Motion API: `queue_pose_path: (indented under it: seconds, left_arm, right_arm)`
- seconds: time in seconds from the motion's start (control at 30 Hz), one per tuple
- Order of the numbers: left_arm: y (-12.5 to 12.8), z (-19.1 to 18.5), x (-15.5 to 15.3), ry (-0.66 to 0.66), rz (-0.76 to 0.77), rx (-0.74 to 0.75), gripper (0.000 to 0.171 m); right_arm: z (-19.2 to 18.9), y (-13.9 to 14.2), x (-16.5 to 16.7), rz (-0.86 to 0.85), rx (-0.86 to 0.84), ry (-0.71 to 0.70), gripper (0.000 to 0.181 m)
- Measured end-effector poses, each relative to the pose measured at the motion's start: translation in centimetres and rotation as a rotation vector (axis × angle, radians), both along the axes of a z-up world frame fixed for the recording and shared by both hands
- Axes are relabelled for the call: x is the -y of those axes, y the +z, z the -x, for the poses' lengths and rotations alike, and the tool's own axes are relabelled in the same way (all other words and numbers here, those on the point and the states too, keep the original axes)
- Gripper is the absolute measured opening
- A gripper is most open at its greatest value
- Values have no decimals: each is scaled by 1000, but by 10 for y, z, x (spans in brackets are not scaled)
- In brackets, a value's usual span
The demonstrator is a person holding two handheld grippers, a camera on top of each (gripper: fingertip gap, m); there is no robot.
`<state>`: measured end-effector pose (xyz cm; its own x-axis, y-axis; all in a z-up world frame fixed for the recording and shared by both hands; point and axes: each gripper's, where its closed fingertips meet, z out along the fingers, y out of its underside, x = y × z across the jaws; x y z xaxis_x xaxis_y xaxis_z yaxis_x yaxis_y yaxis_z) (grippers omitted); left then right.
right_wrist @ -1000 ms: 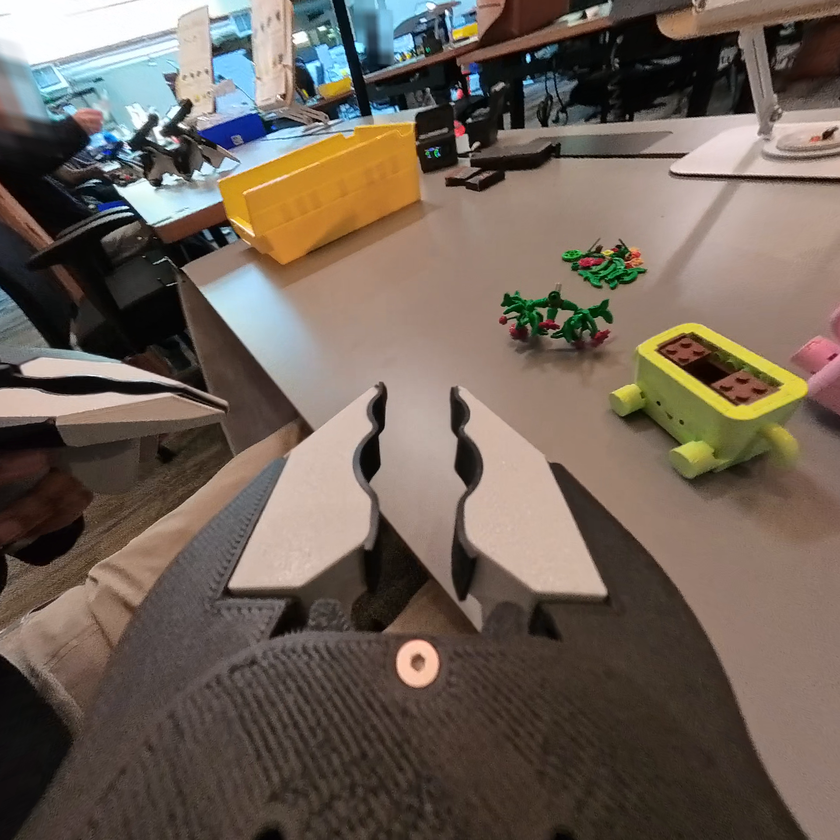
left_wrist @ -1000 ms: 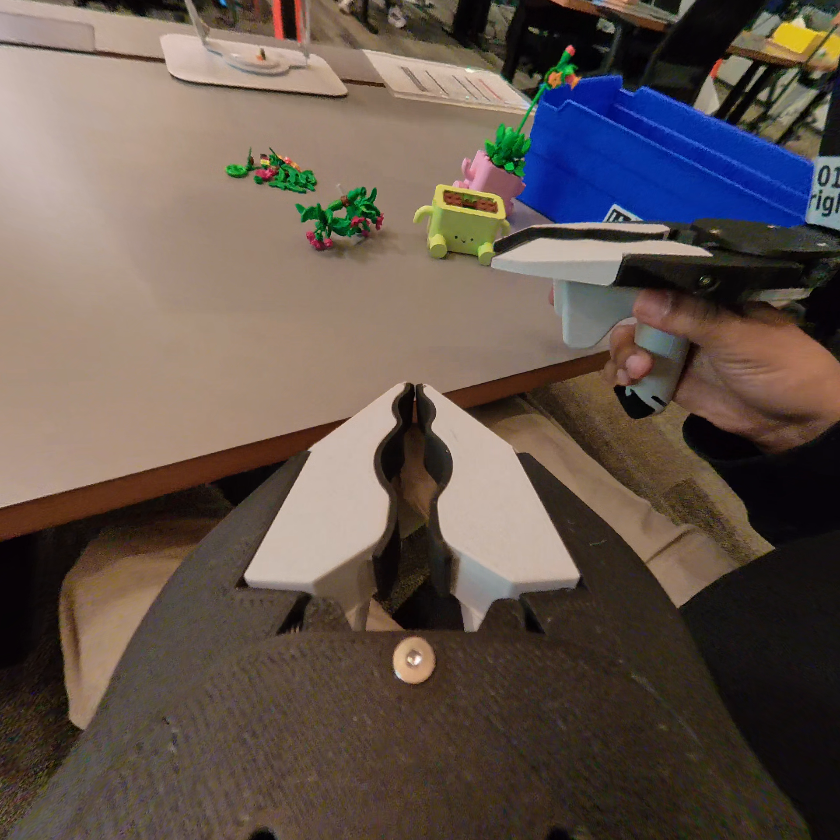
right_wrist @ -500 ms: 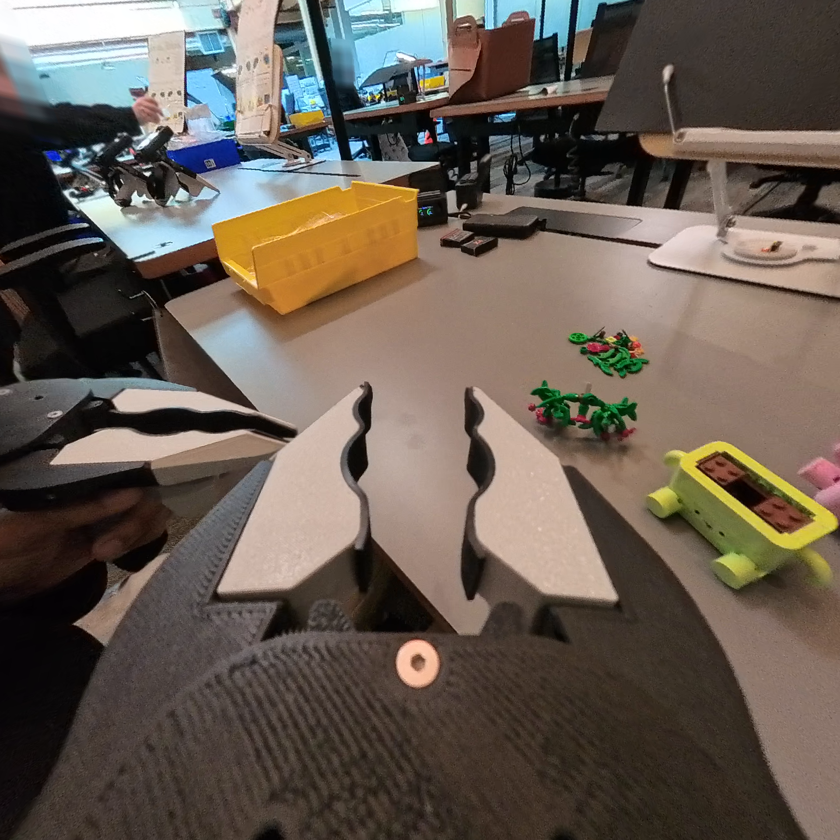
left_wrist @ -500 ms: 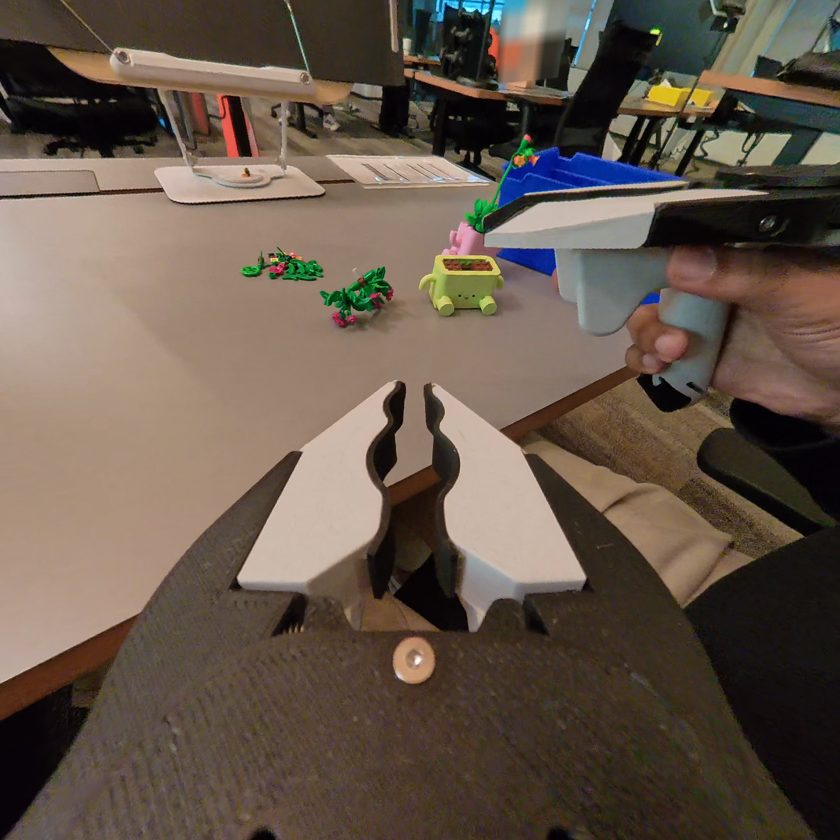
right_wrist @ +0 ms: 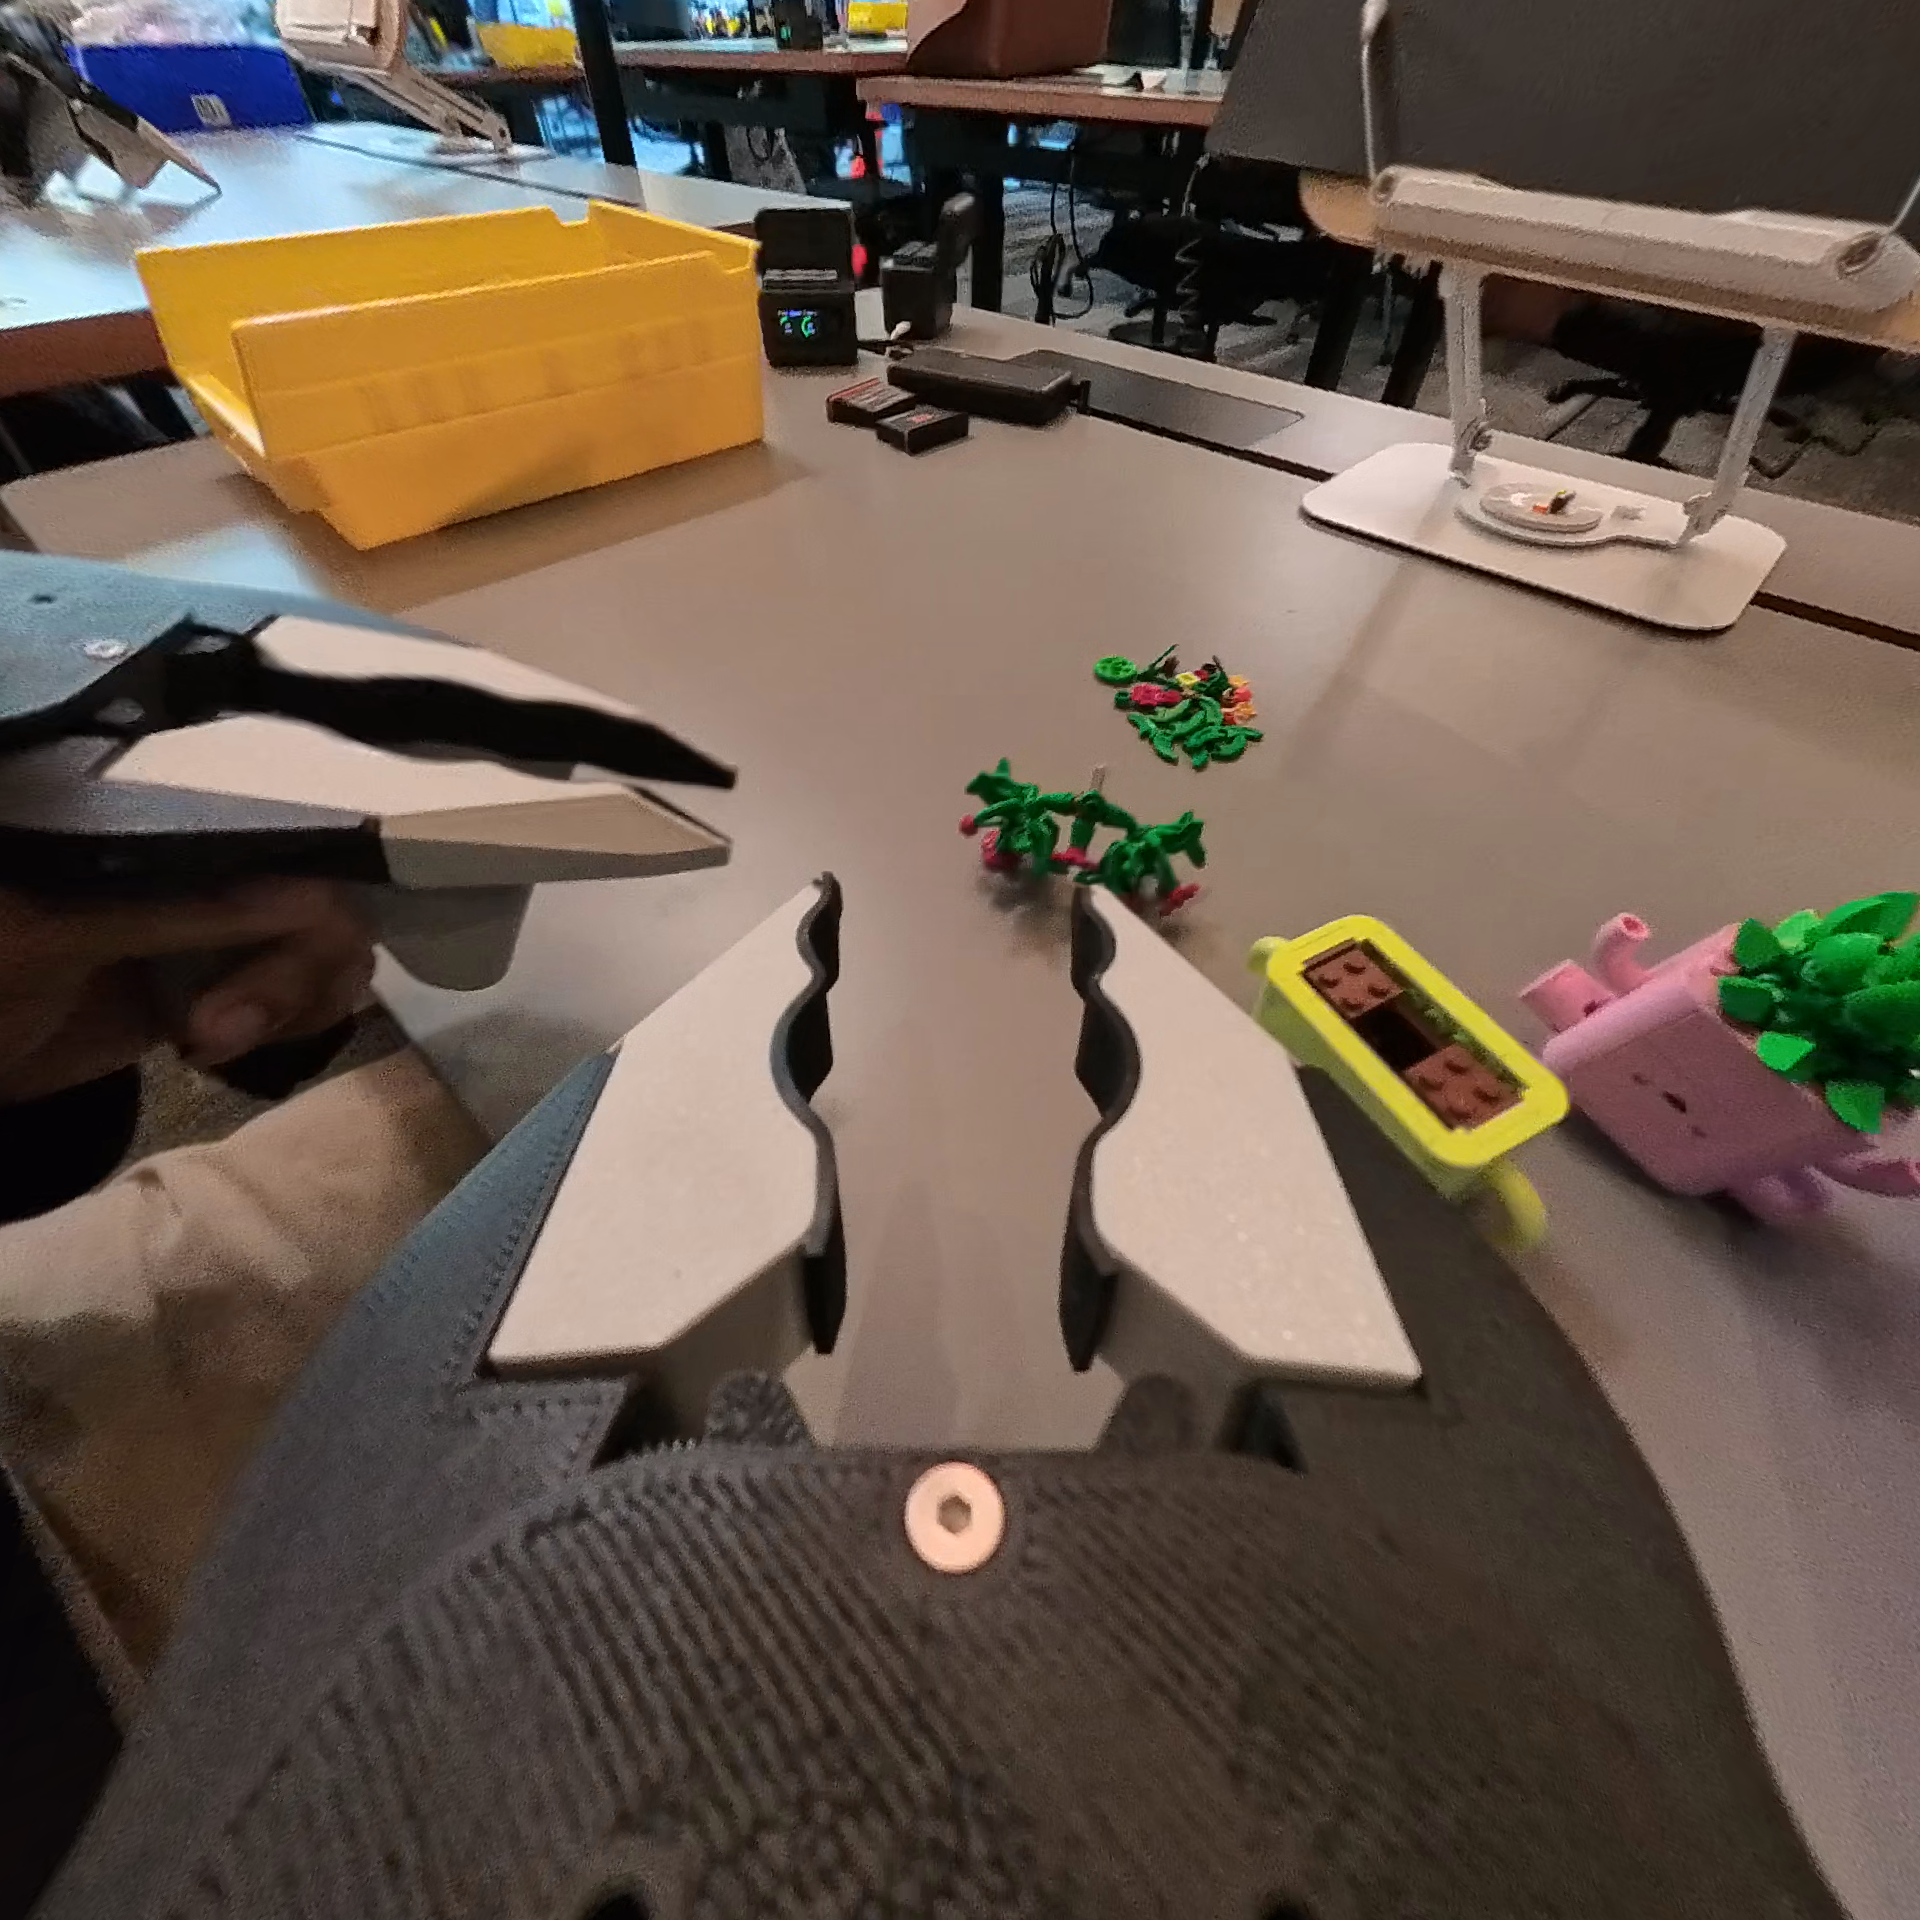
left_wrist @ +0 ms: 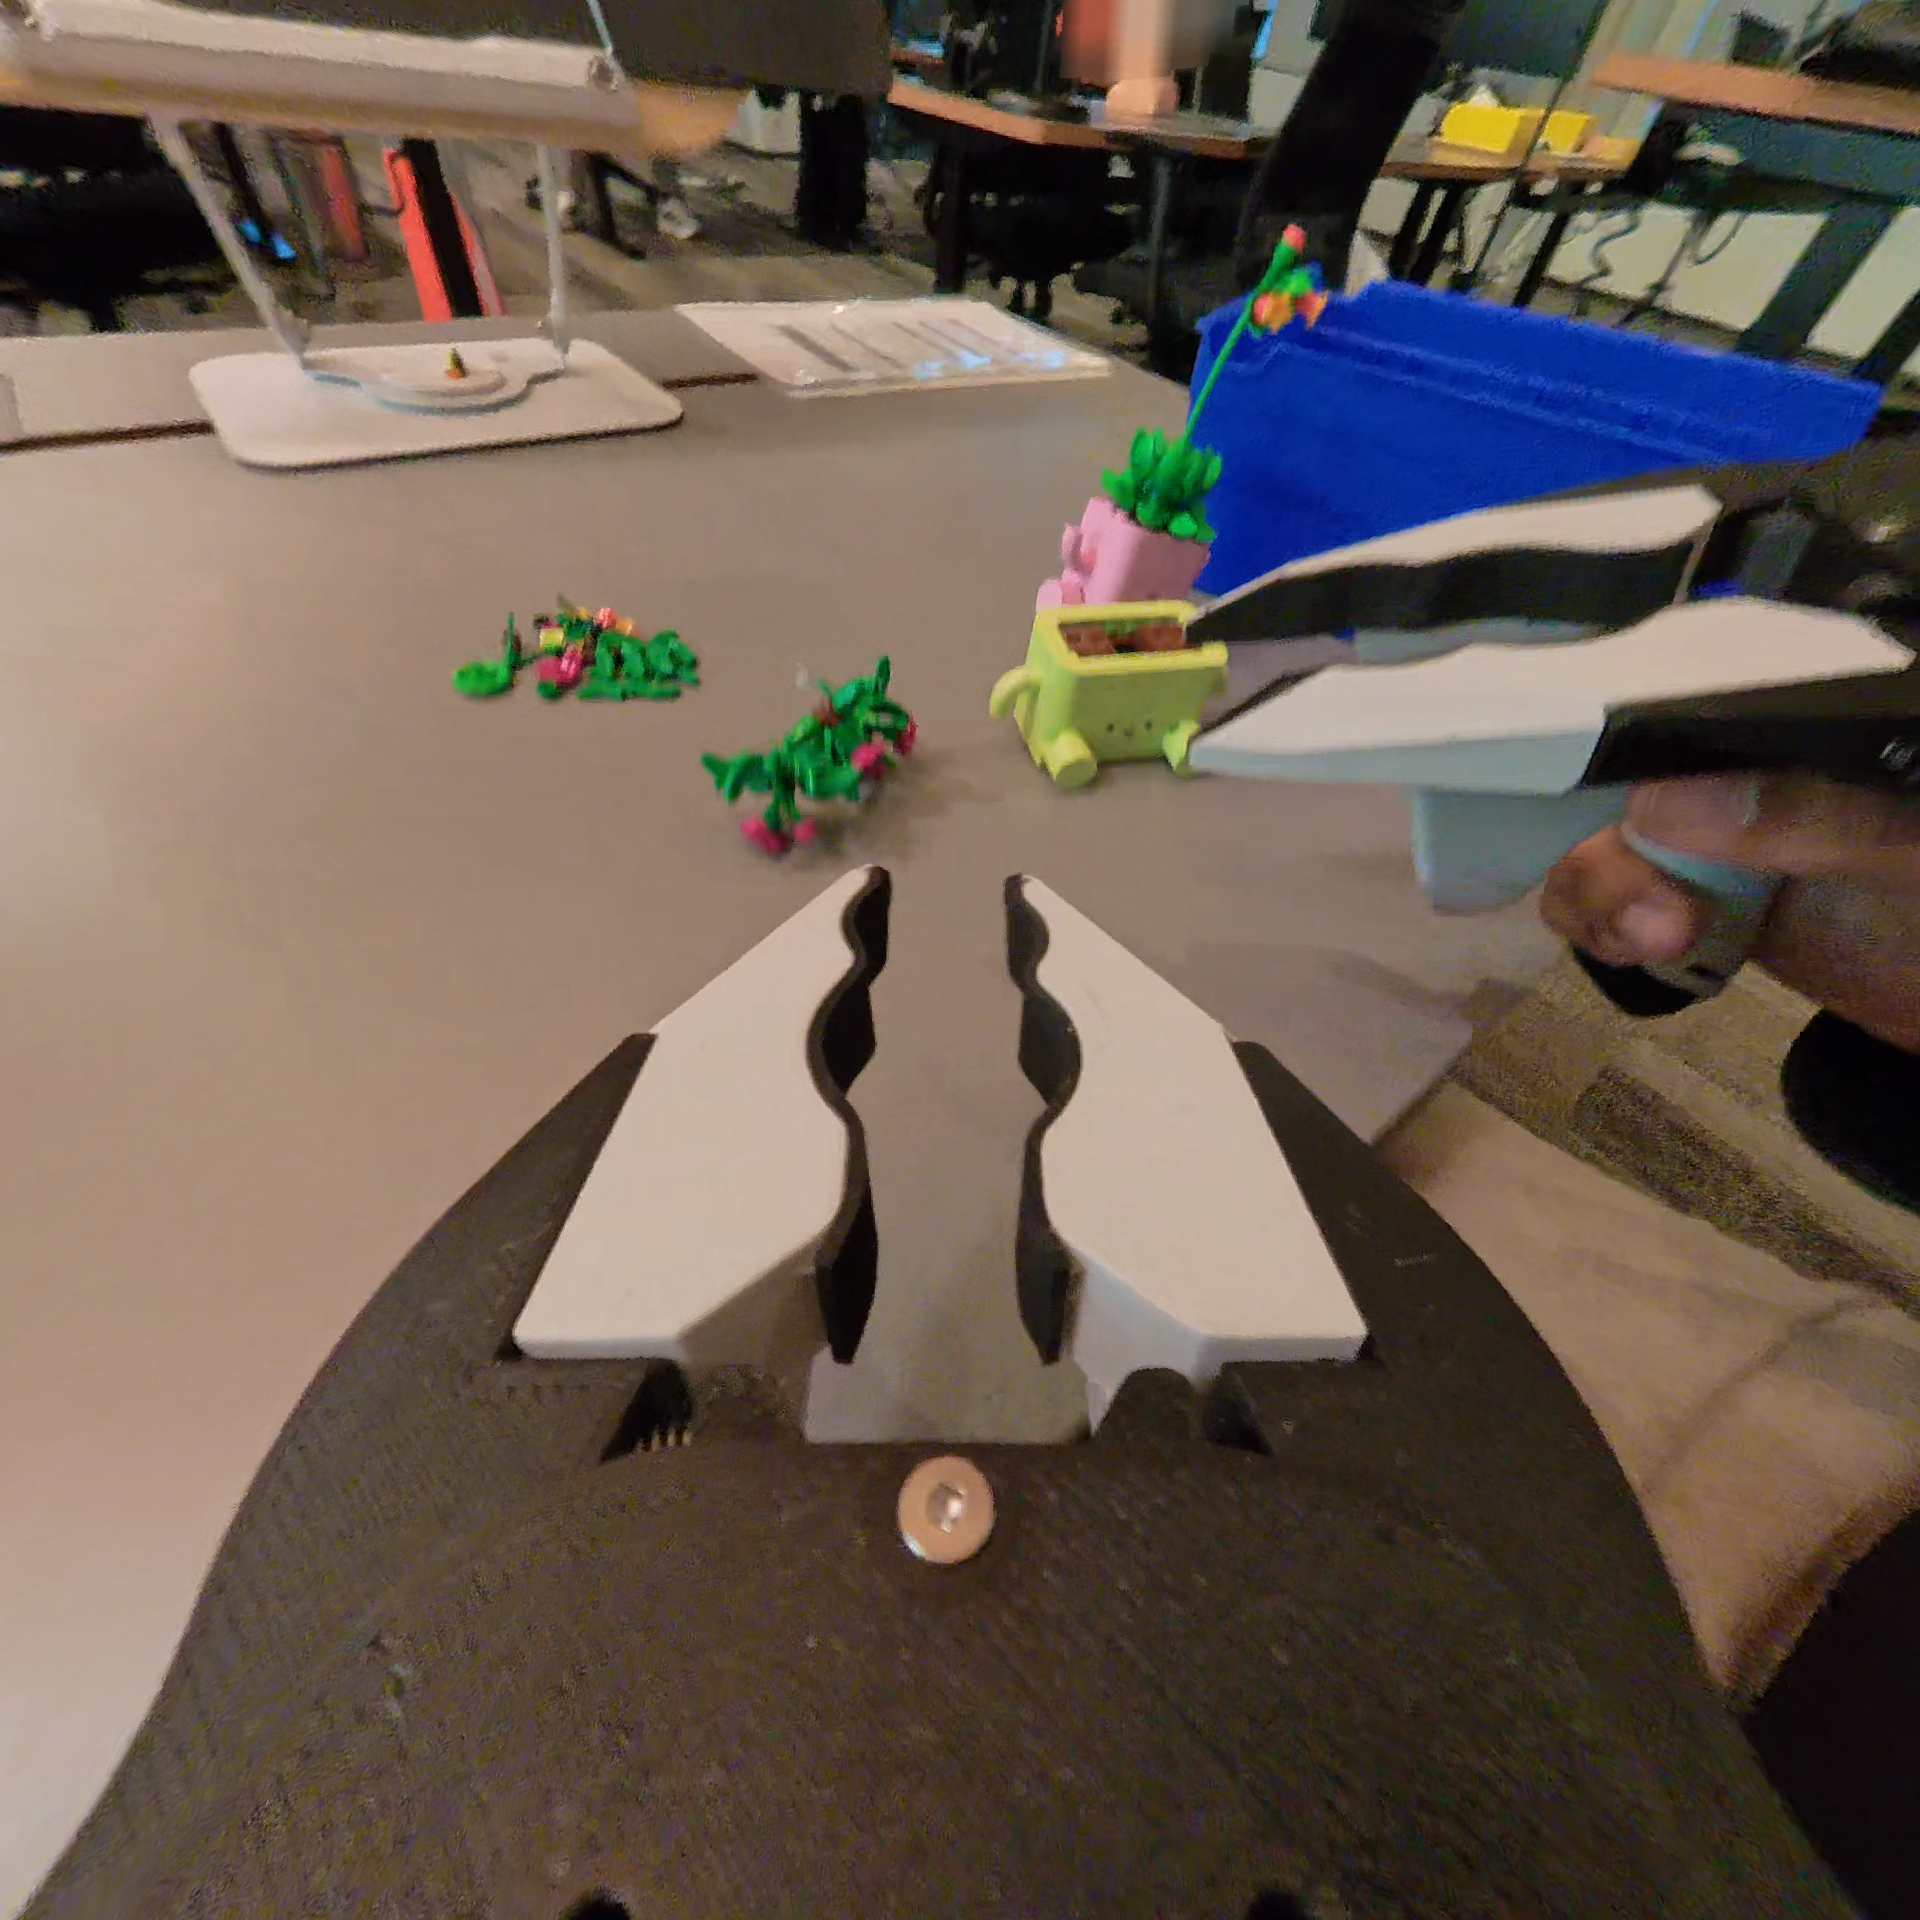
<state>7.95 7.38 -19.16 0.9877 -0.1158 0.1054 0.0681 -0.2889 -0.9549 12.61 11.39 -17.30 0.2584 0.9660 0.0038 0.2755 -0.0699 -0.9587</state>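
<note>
Left hand-held gripper (left_wrist: 945,883): I hold it low over the near edge of the grey surface (left_wrist: 260,935), its two pale fingers a narrow gap apart with nothing between them.
Right hand-held gripper (right_wrist: 951,894): I hold it above the same surface, fingers spread somewhat wider than the left pair, also empty; in the left wrist view its tips hang just beside the green pot.
Landmark: a lime-green toy pot (right_wrist: 1408,1060) with small round feet and brown brick studs inside stands upright on the surface, just right of my right fingertips.
Leafy sprig: a green toy sprig with pink buds (right_wrist: 1086,836) lies flat on the surface to the left of the green pot, just ahead of both grippers.
Loose pieces: a small heap of green leaves and coloured bits (right_wrist: 1184,707) lies beyond the sprig, farther from the green pot.
Pink pot: a pink toy pot (left_wrist: 1127,556) filled with green leaves and a tall flower stem stands close behind the green pot.
Blue bin (left_wrist: 1507,426): behind the pink pot.
Yellow bin (right_wrist: 468,353): far left of the green pot, well apart.
</note>
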Motion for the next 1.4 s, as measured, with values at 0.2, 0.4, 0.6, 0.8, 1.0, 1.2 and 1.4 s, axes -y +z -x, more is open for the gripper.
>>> queue_pose_path:
  seconds: [0.2,0.4,0.6,0.8,1.0,1.2,1.4]
  left_arm:
    - [16,17,-68,-86,3,24,42]
    - [27,20,-82,-92,-6,77,45]
    - [21,30,-81,-96,-5,58,51]
    - [8,29,-67,-70,-32,75,50]
    - [12,32,-55,-55,-58,56,50]
    - [13,52,-72,-90,-68,292,60]
    - [16,75,-85,-26,-108,363,66]
  right_arm:
    - [27,11,-29,60,-162,59,36]
    - [43,19,-31,20,-260,117,34]
    - [47,36,-23,-104,-295,105,31]
    - [35,33,-7,-202,-356,94,24]
    - [28,32,-6,-205,-352,63,24]
    - [29,29,-16,-127,-337,42,25]
    - [38,50,-33,-33,-502,4,8]
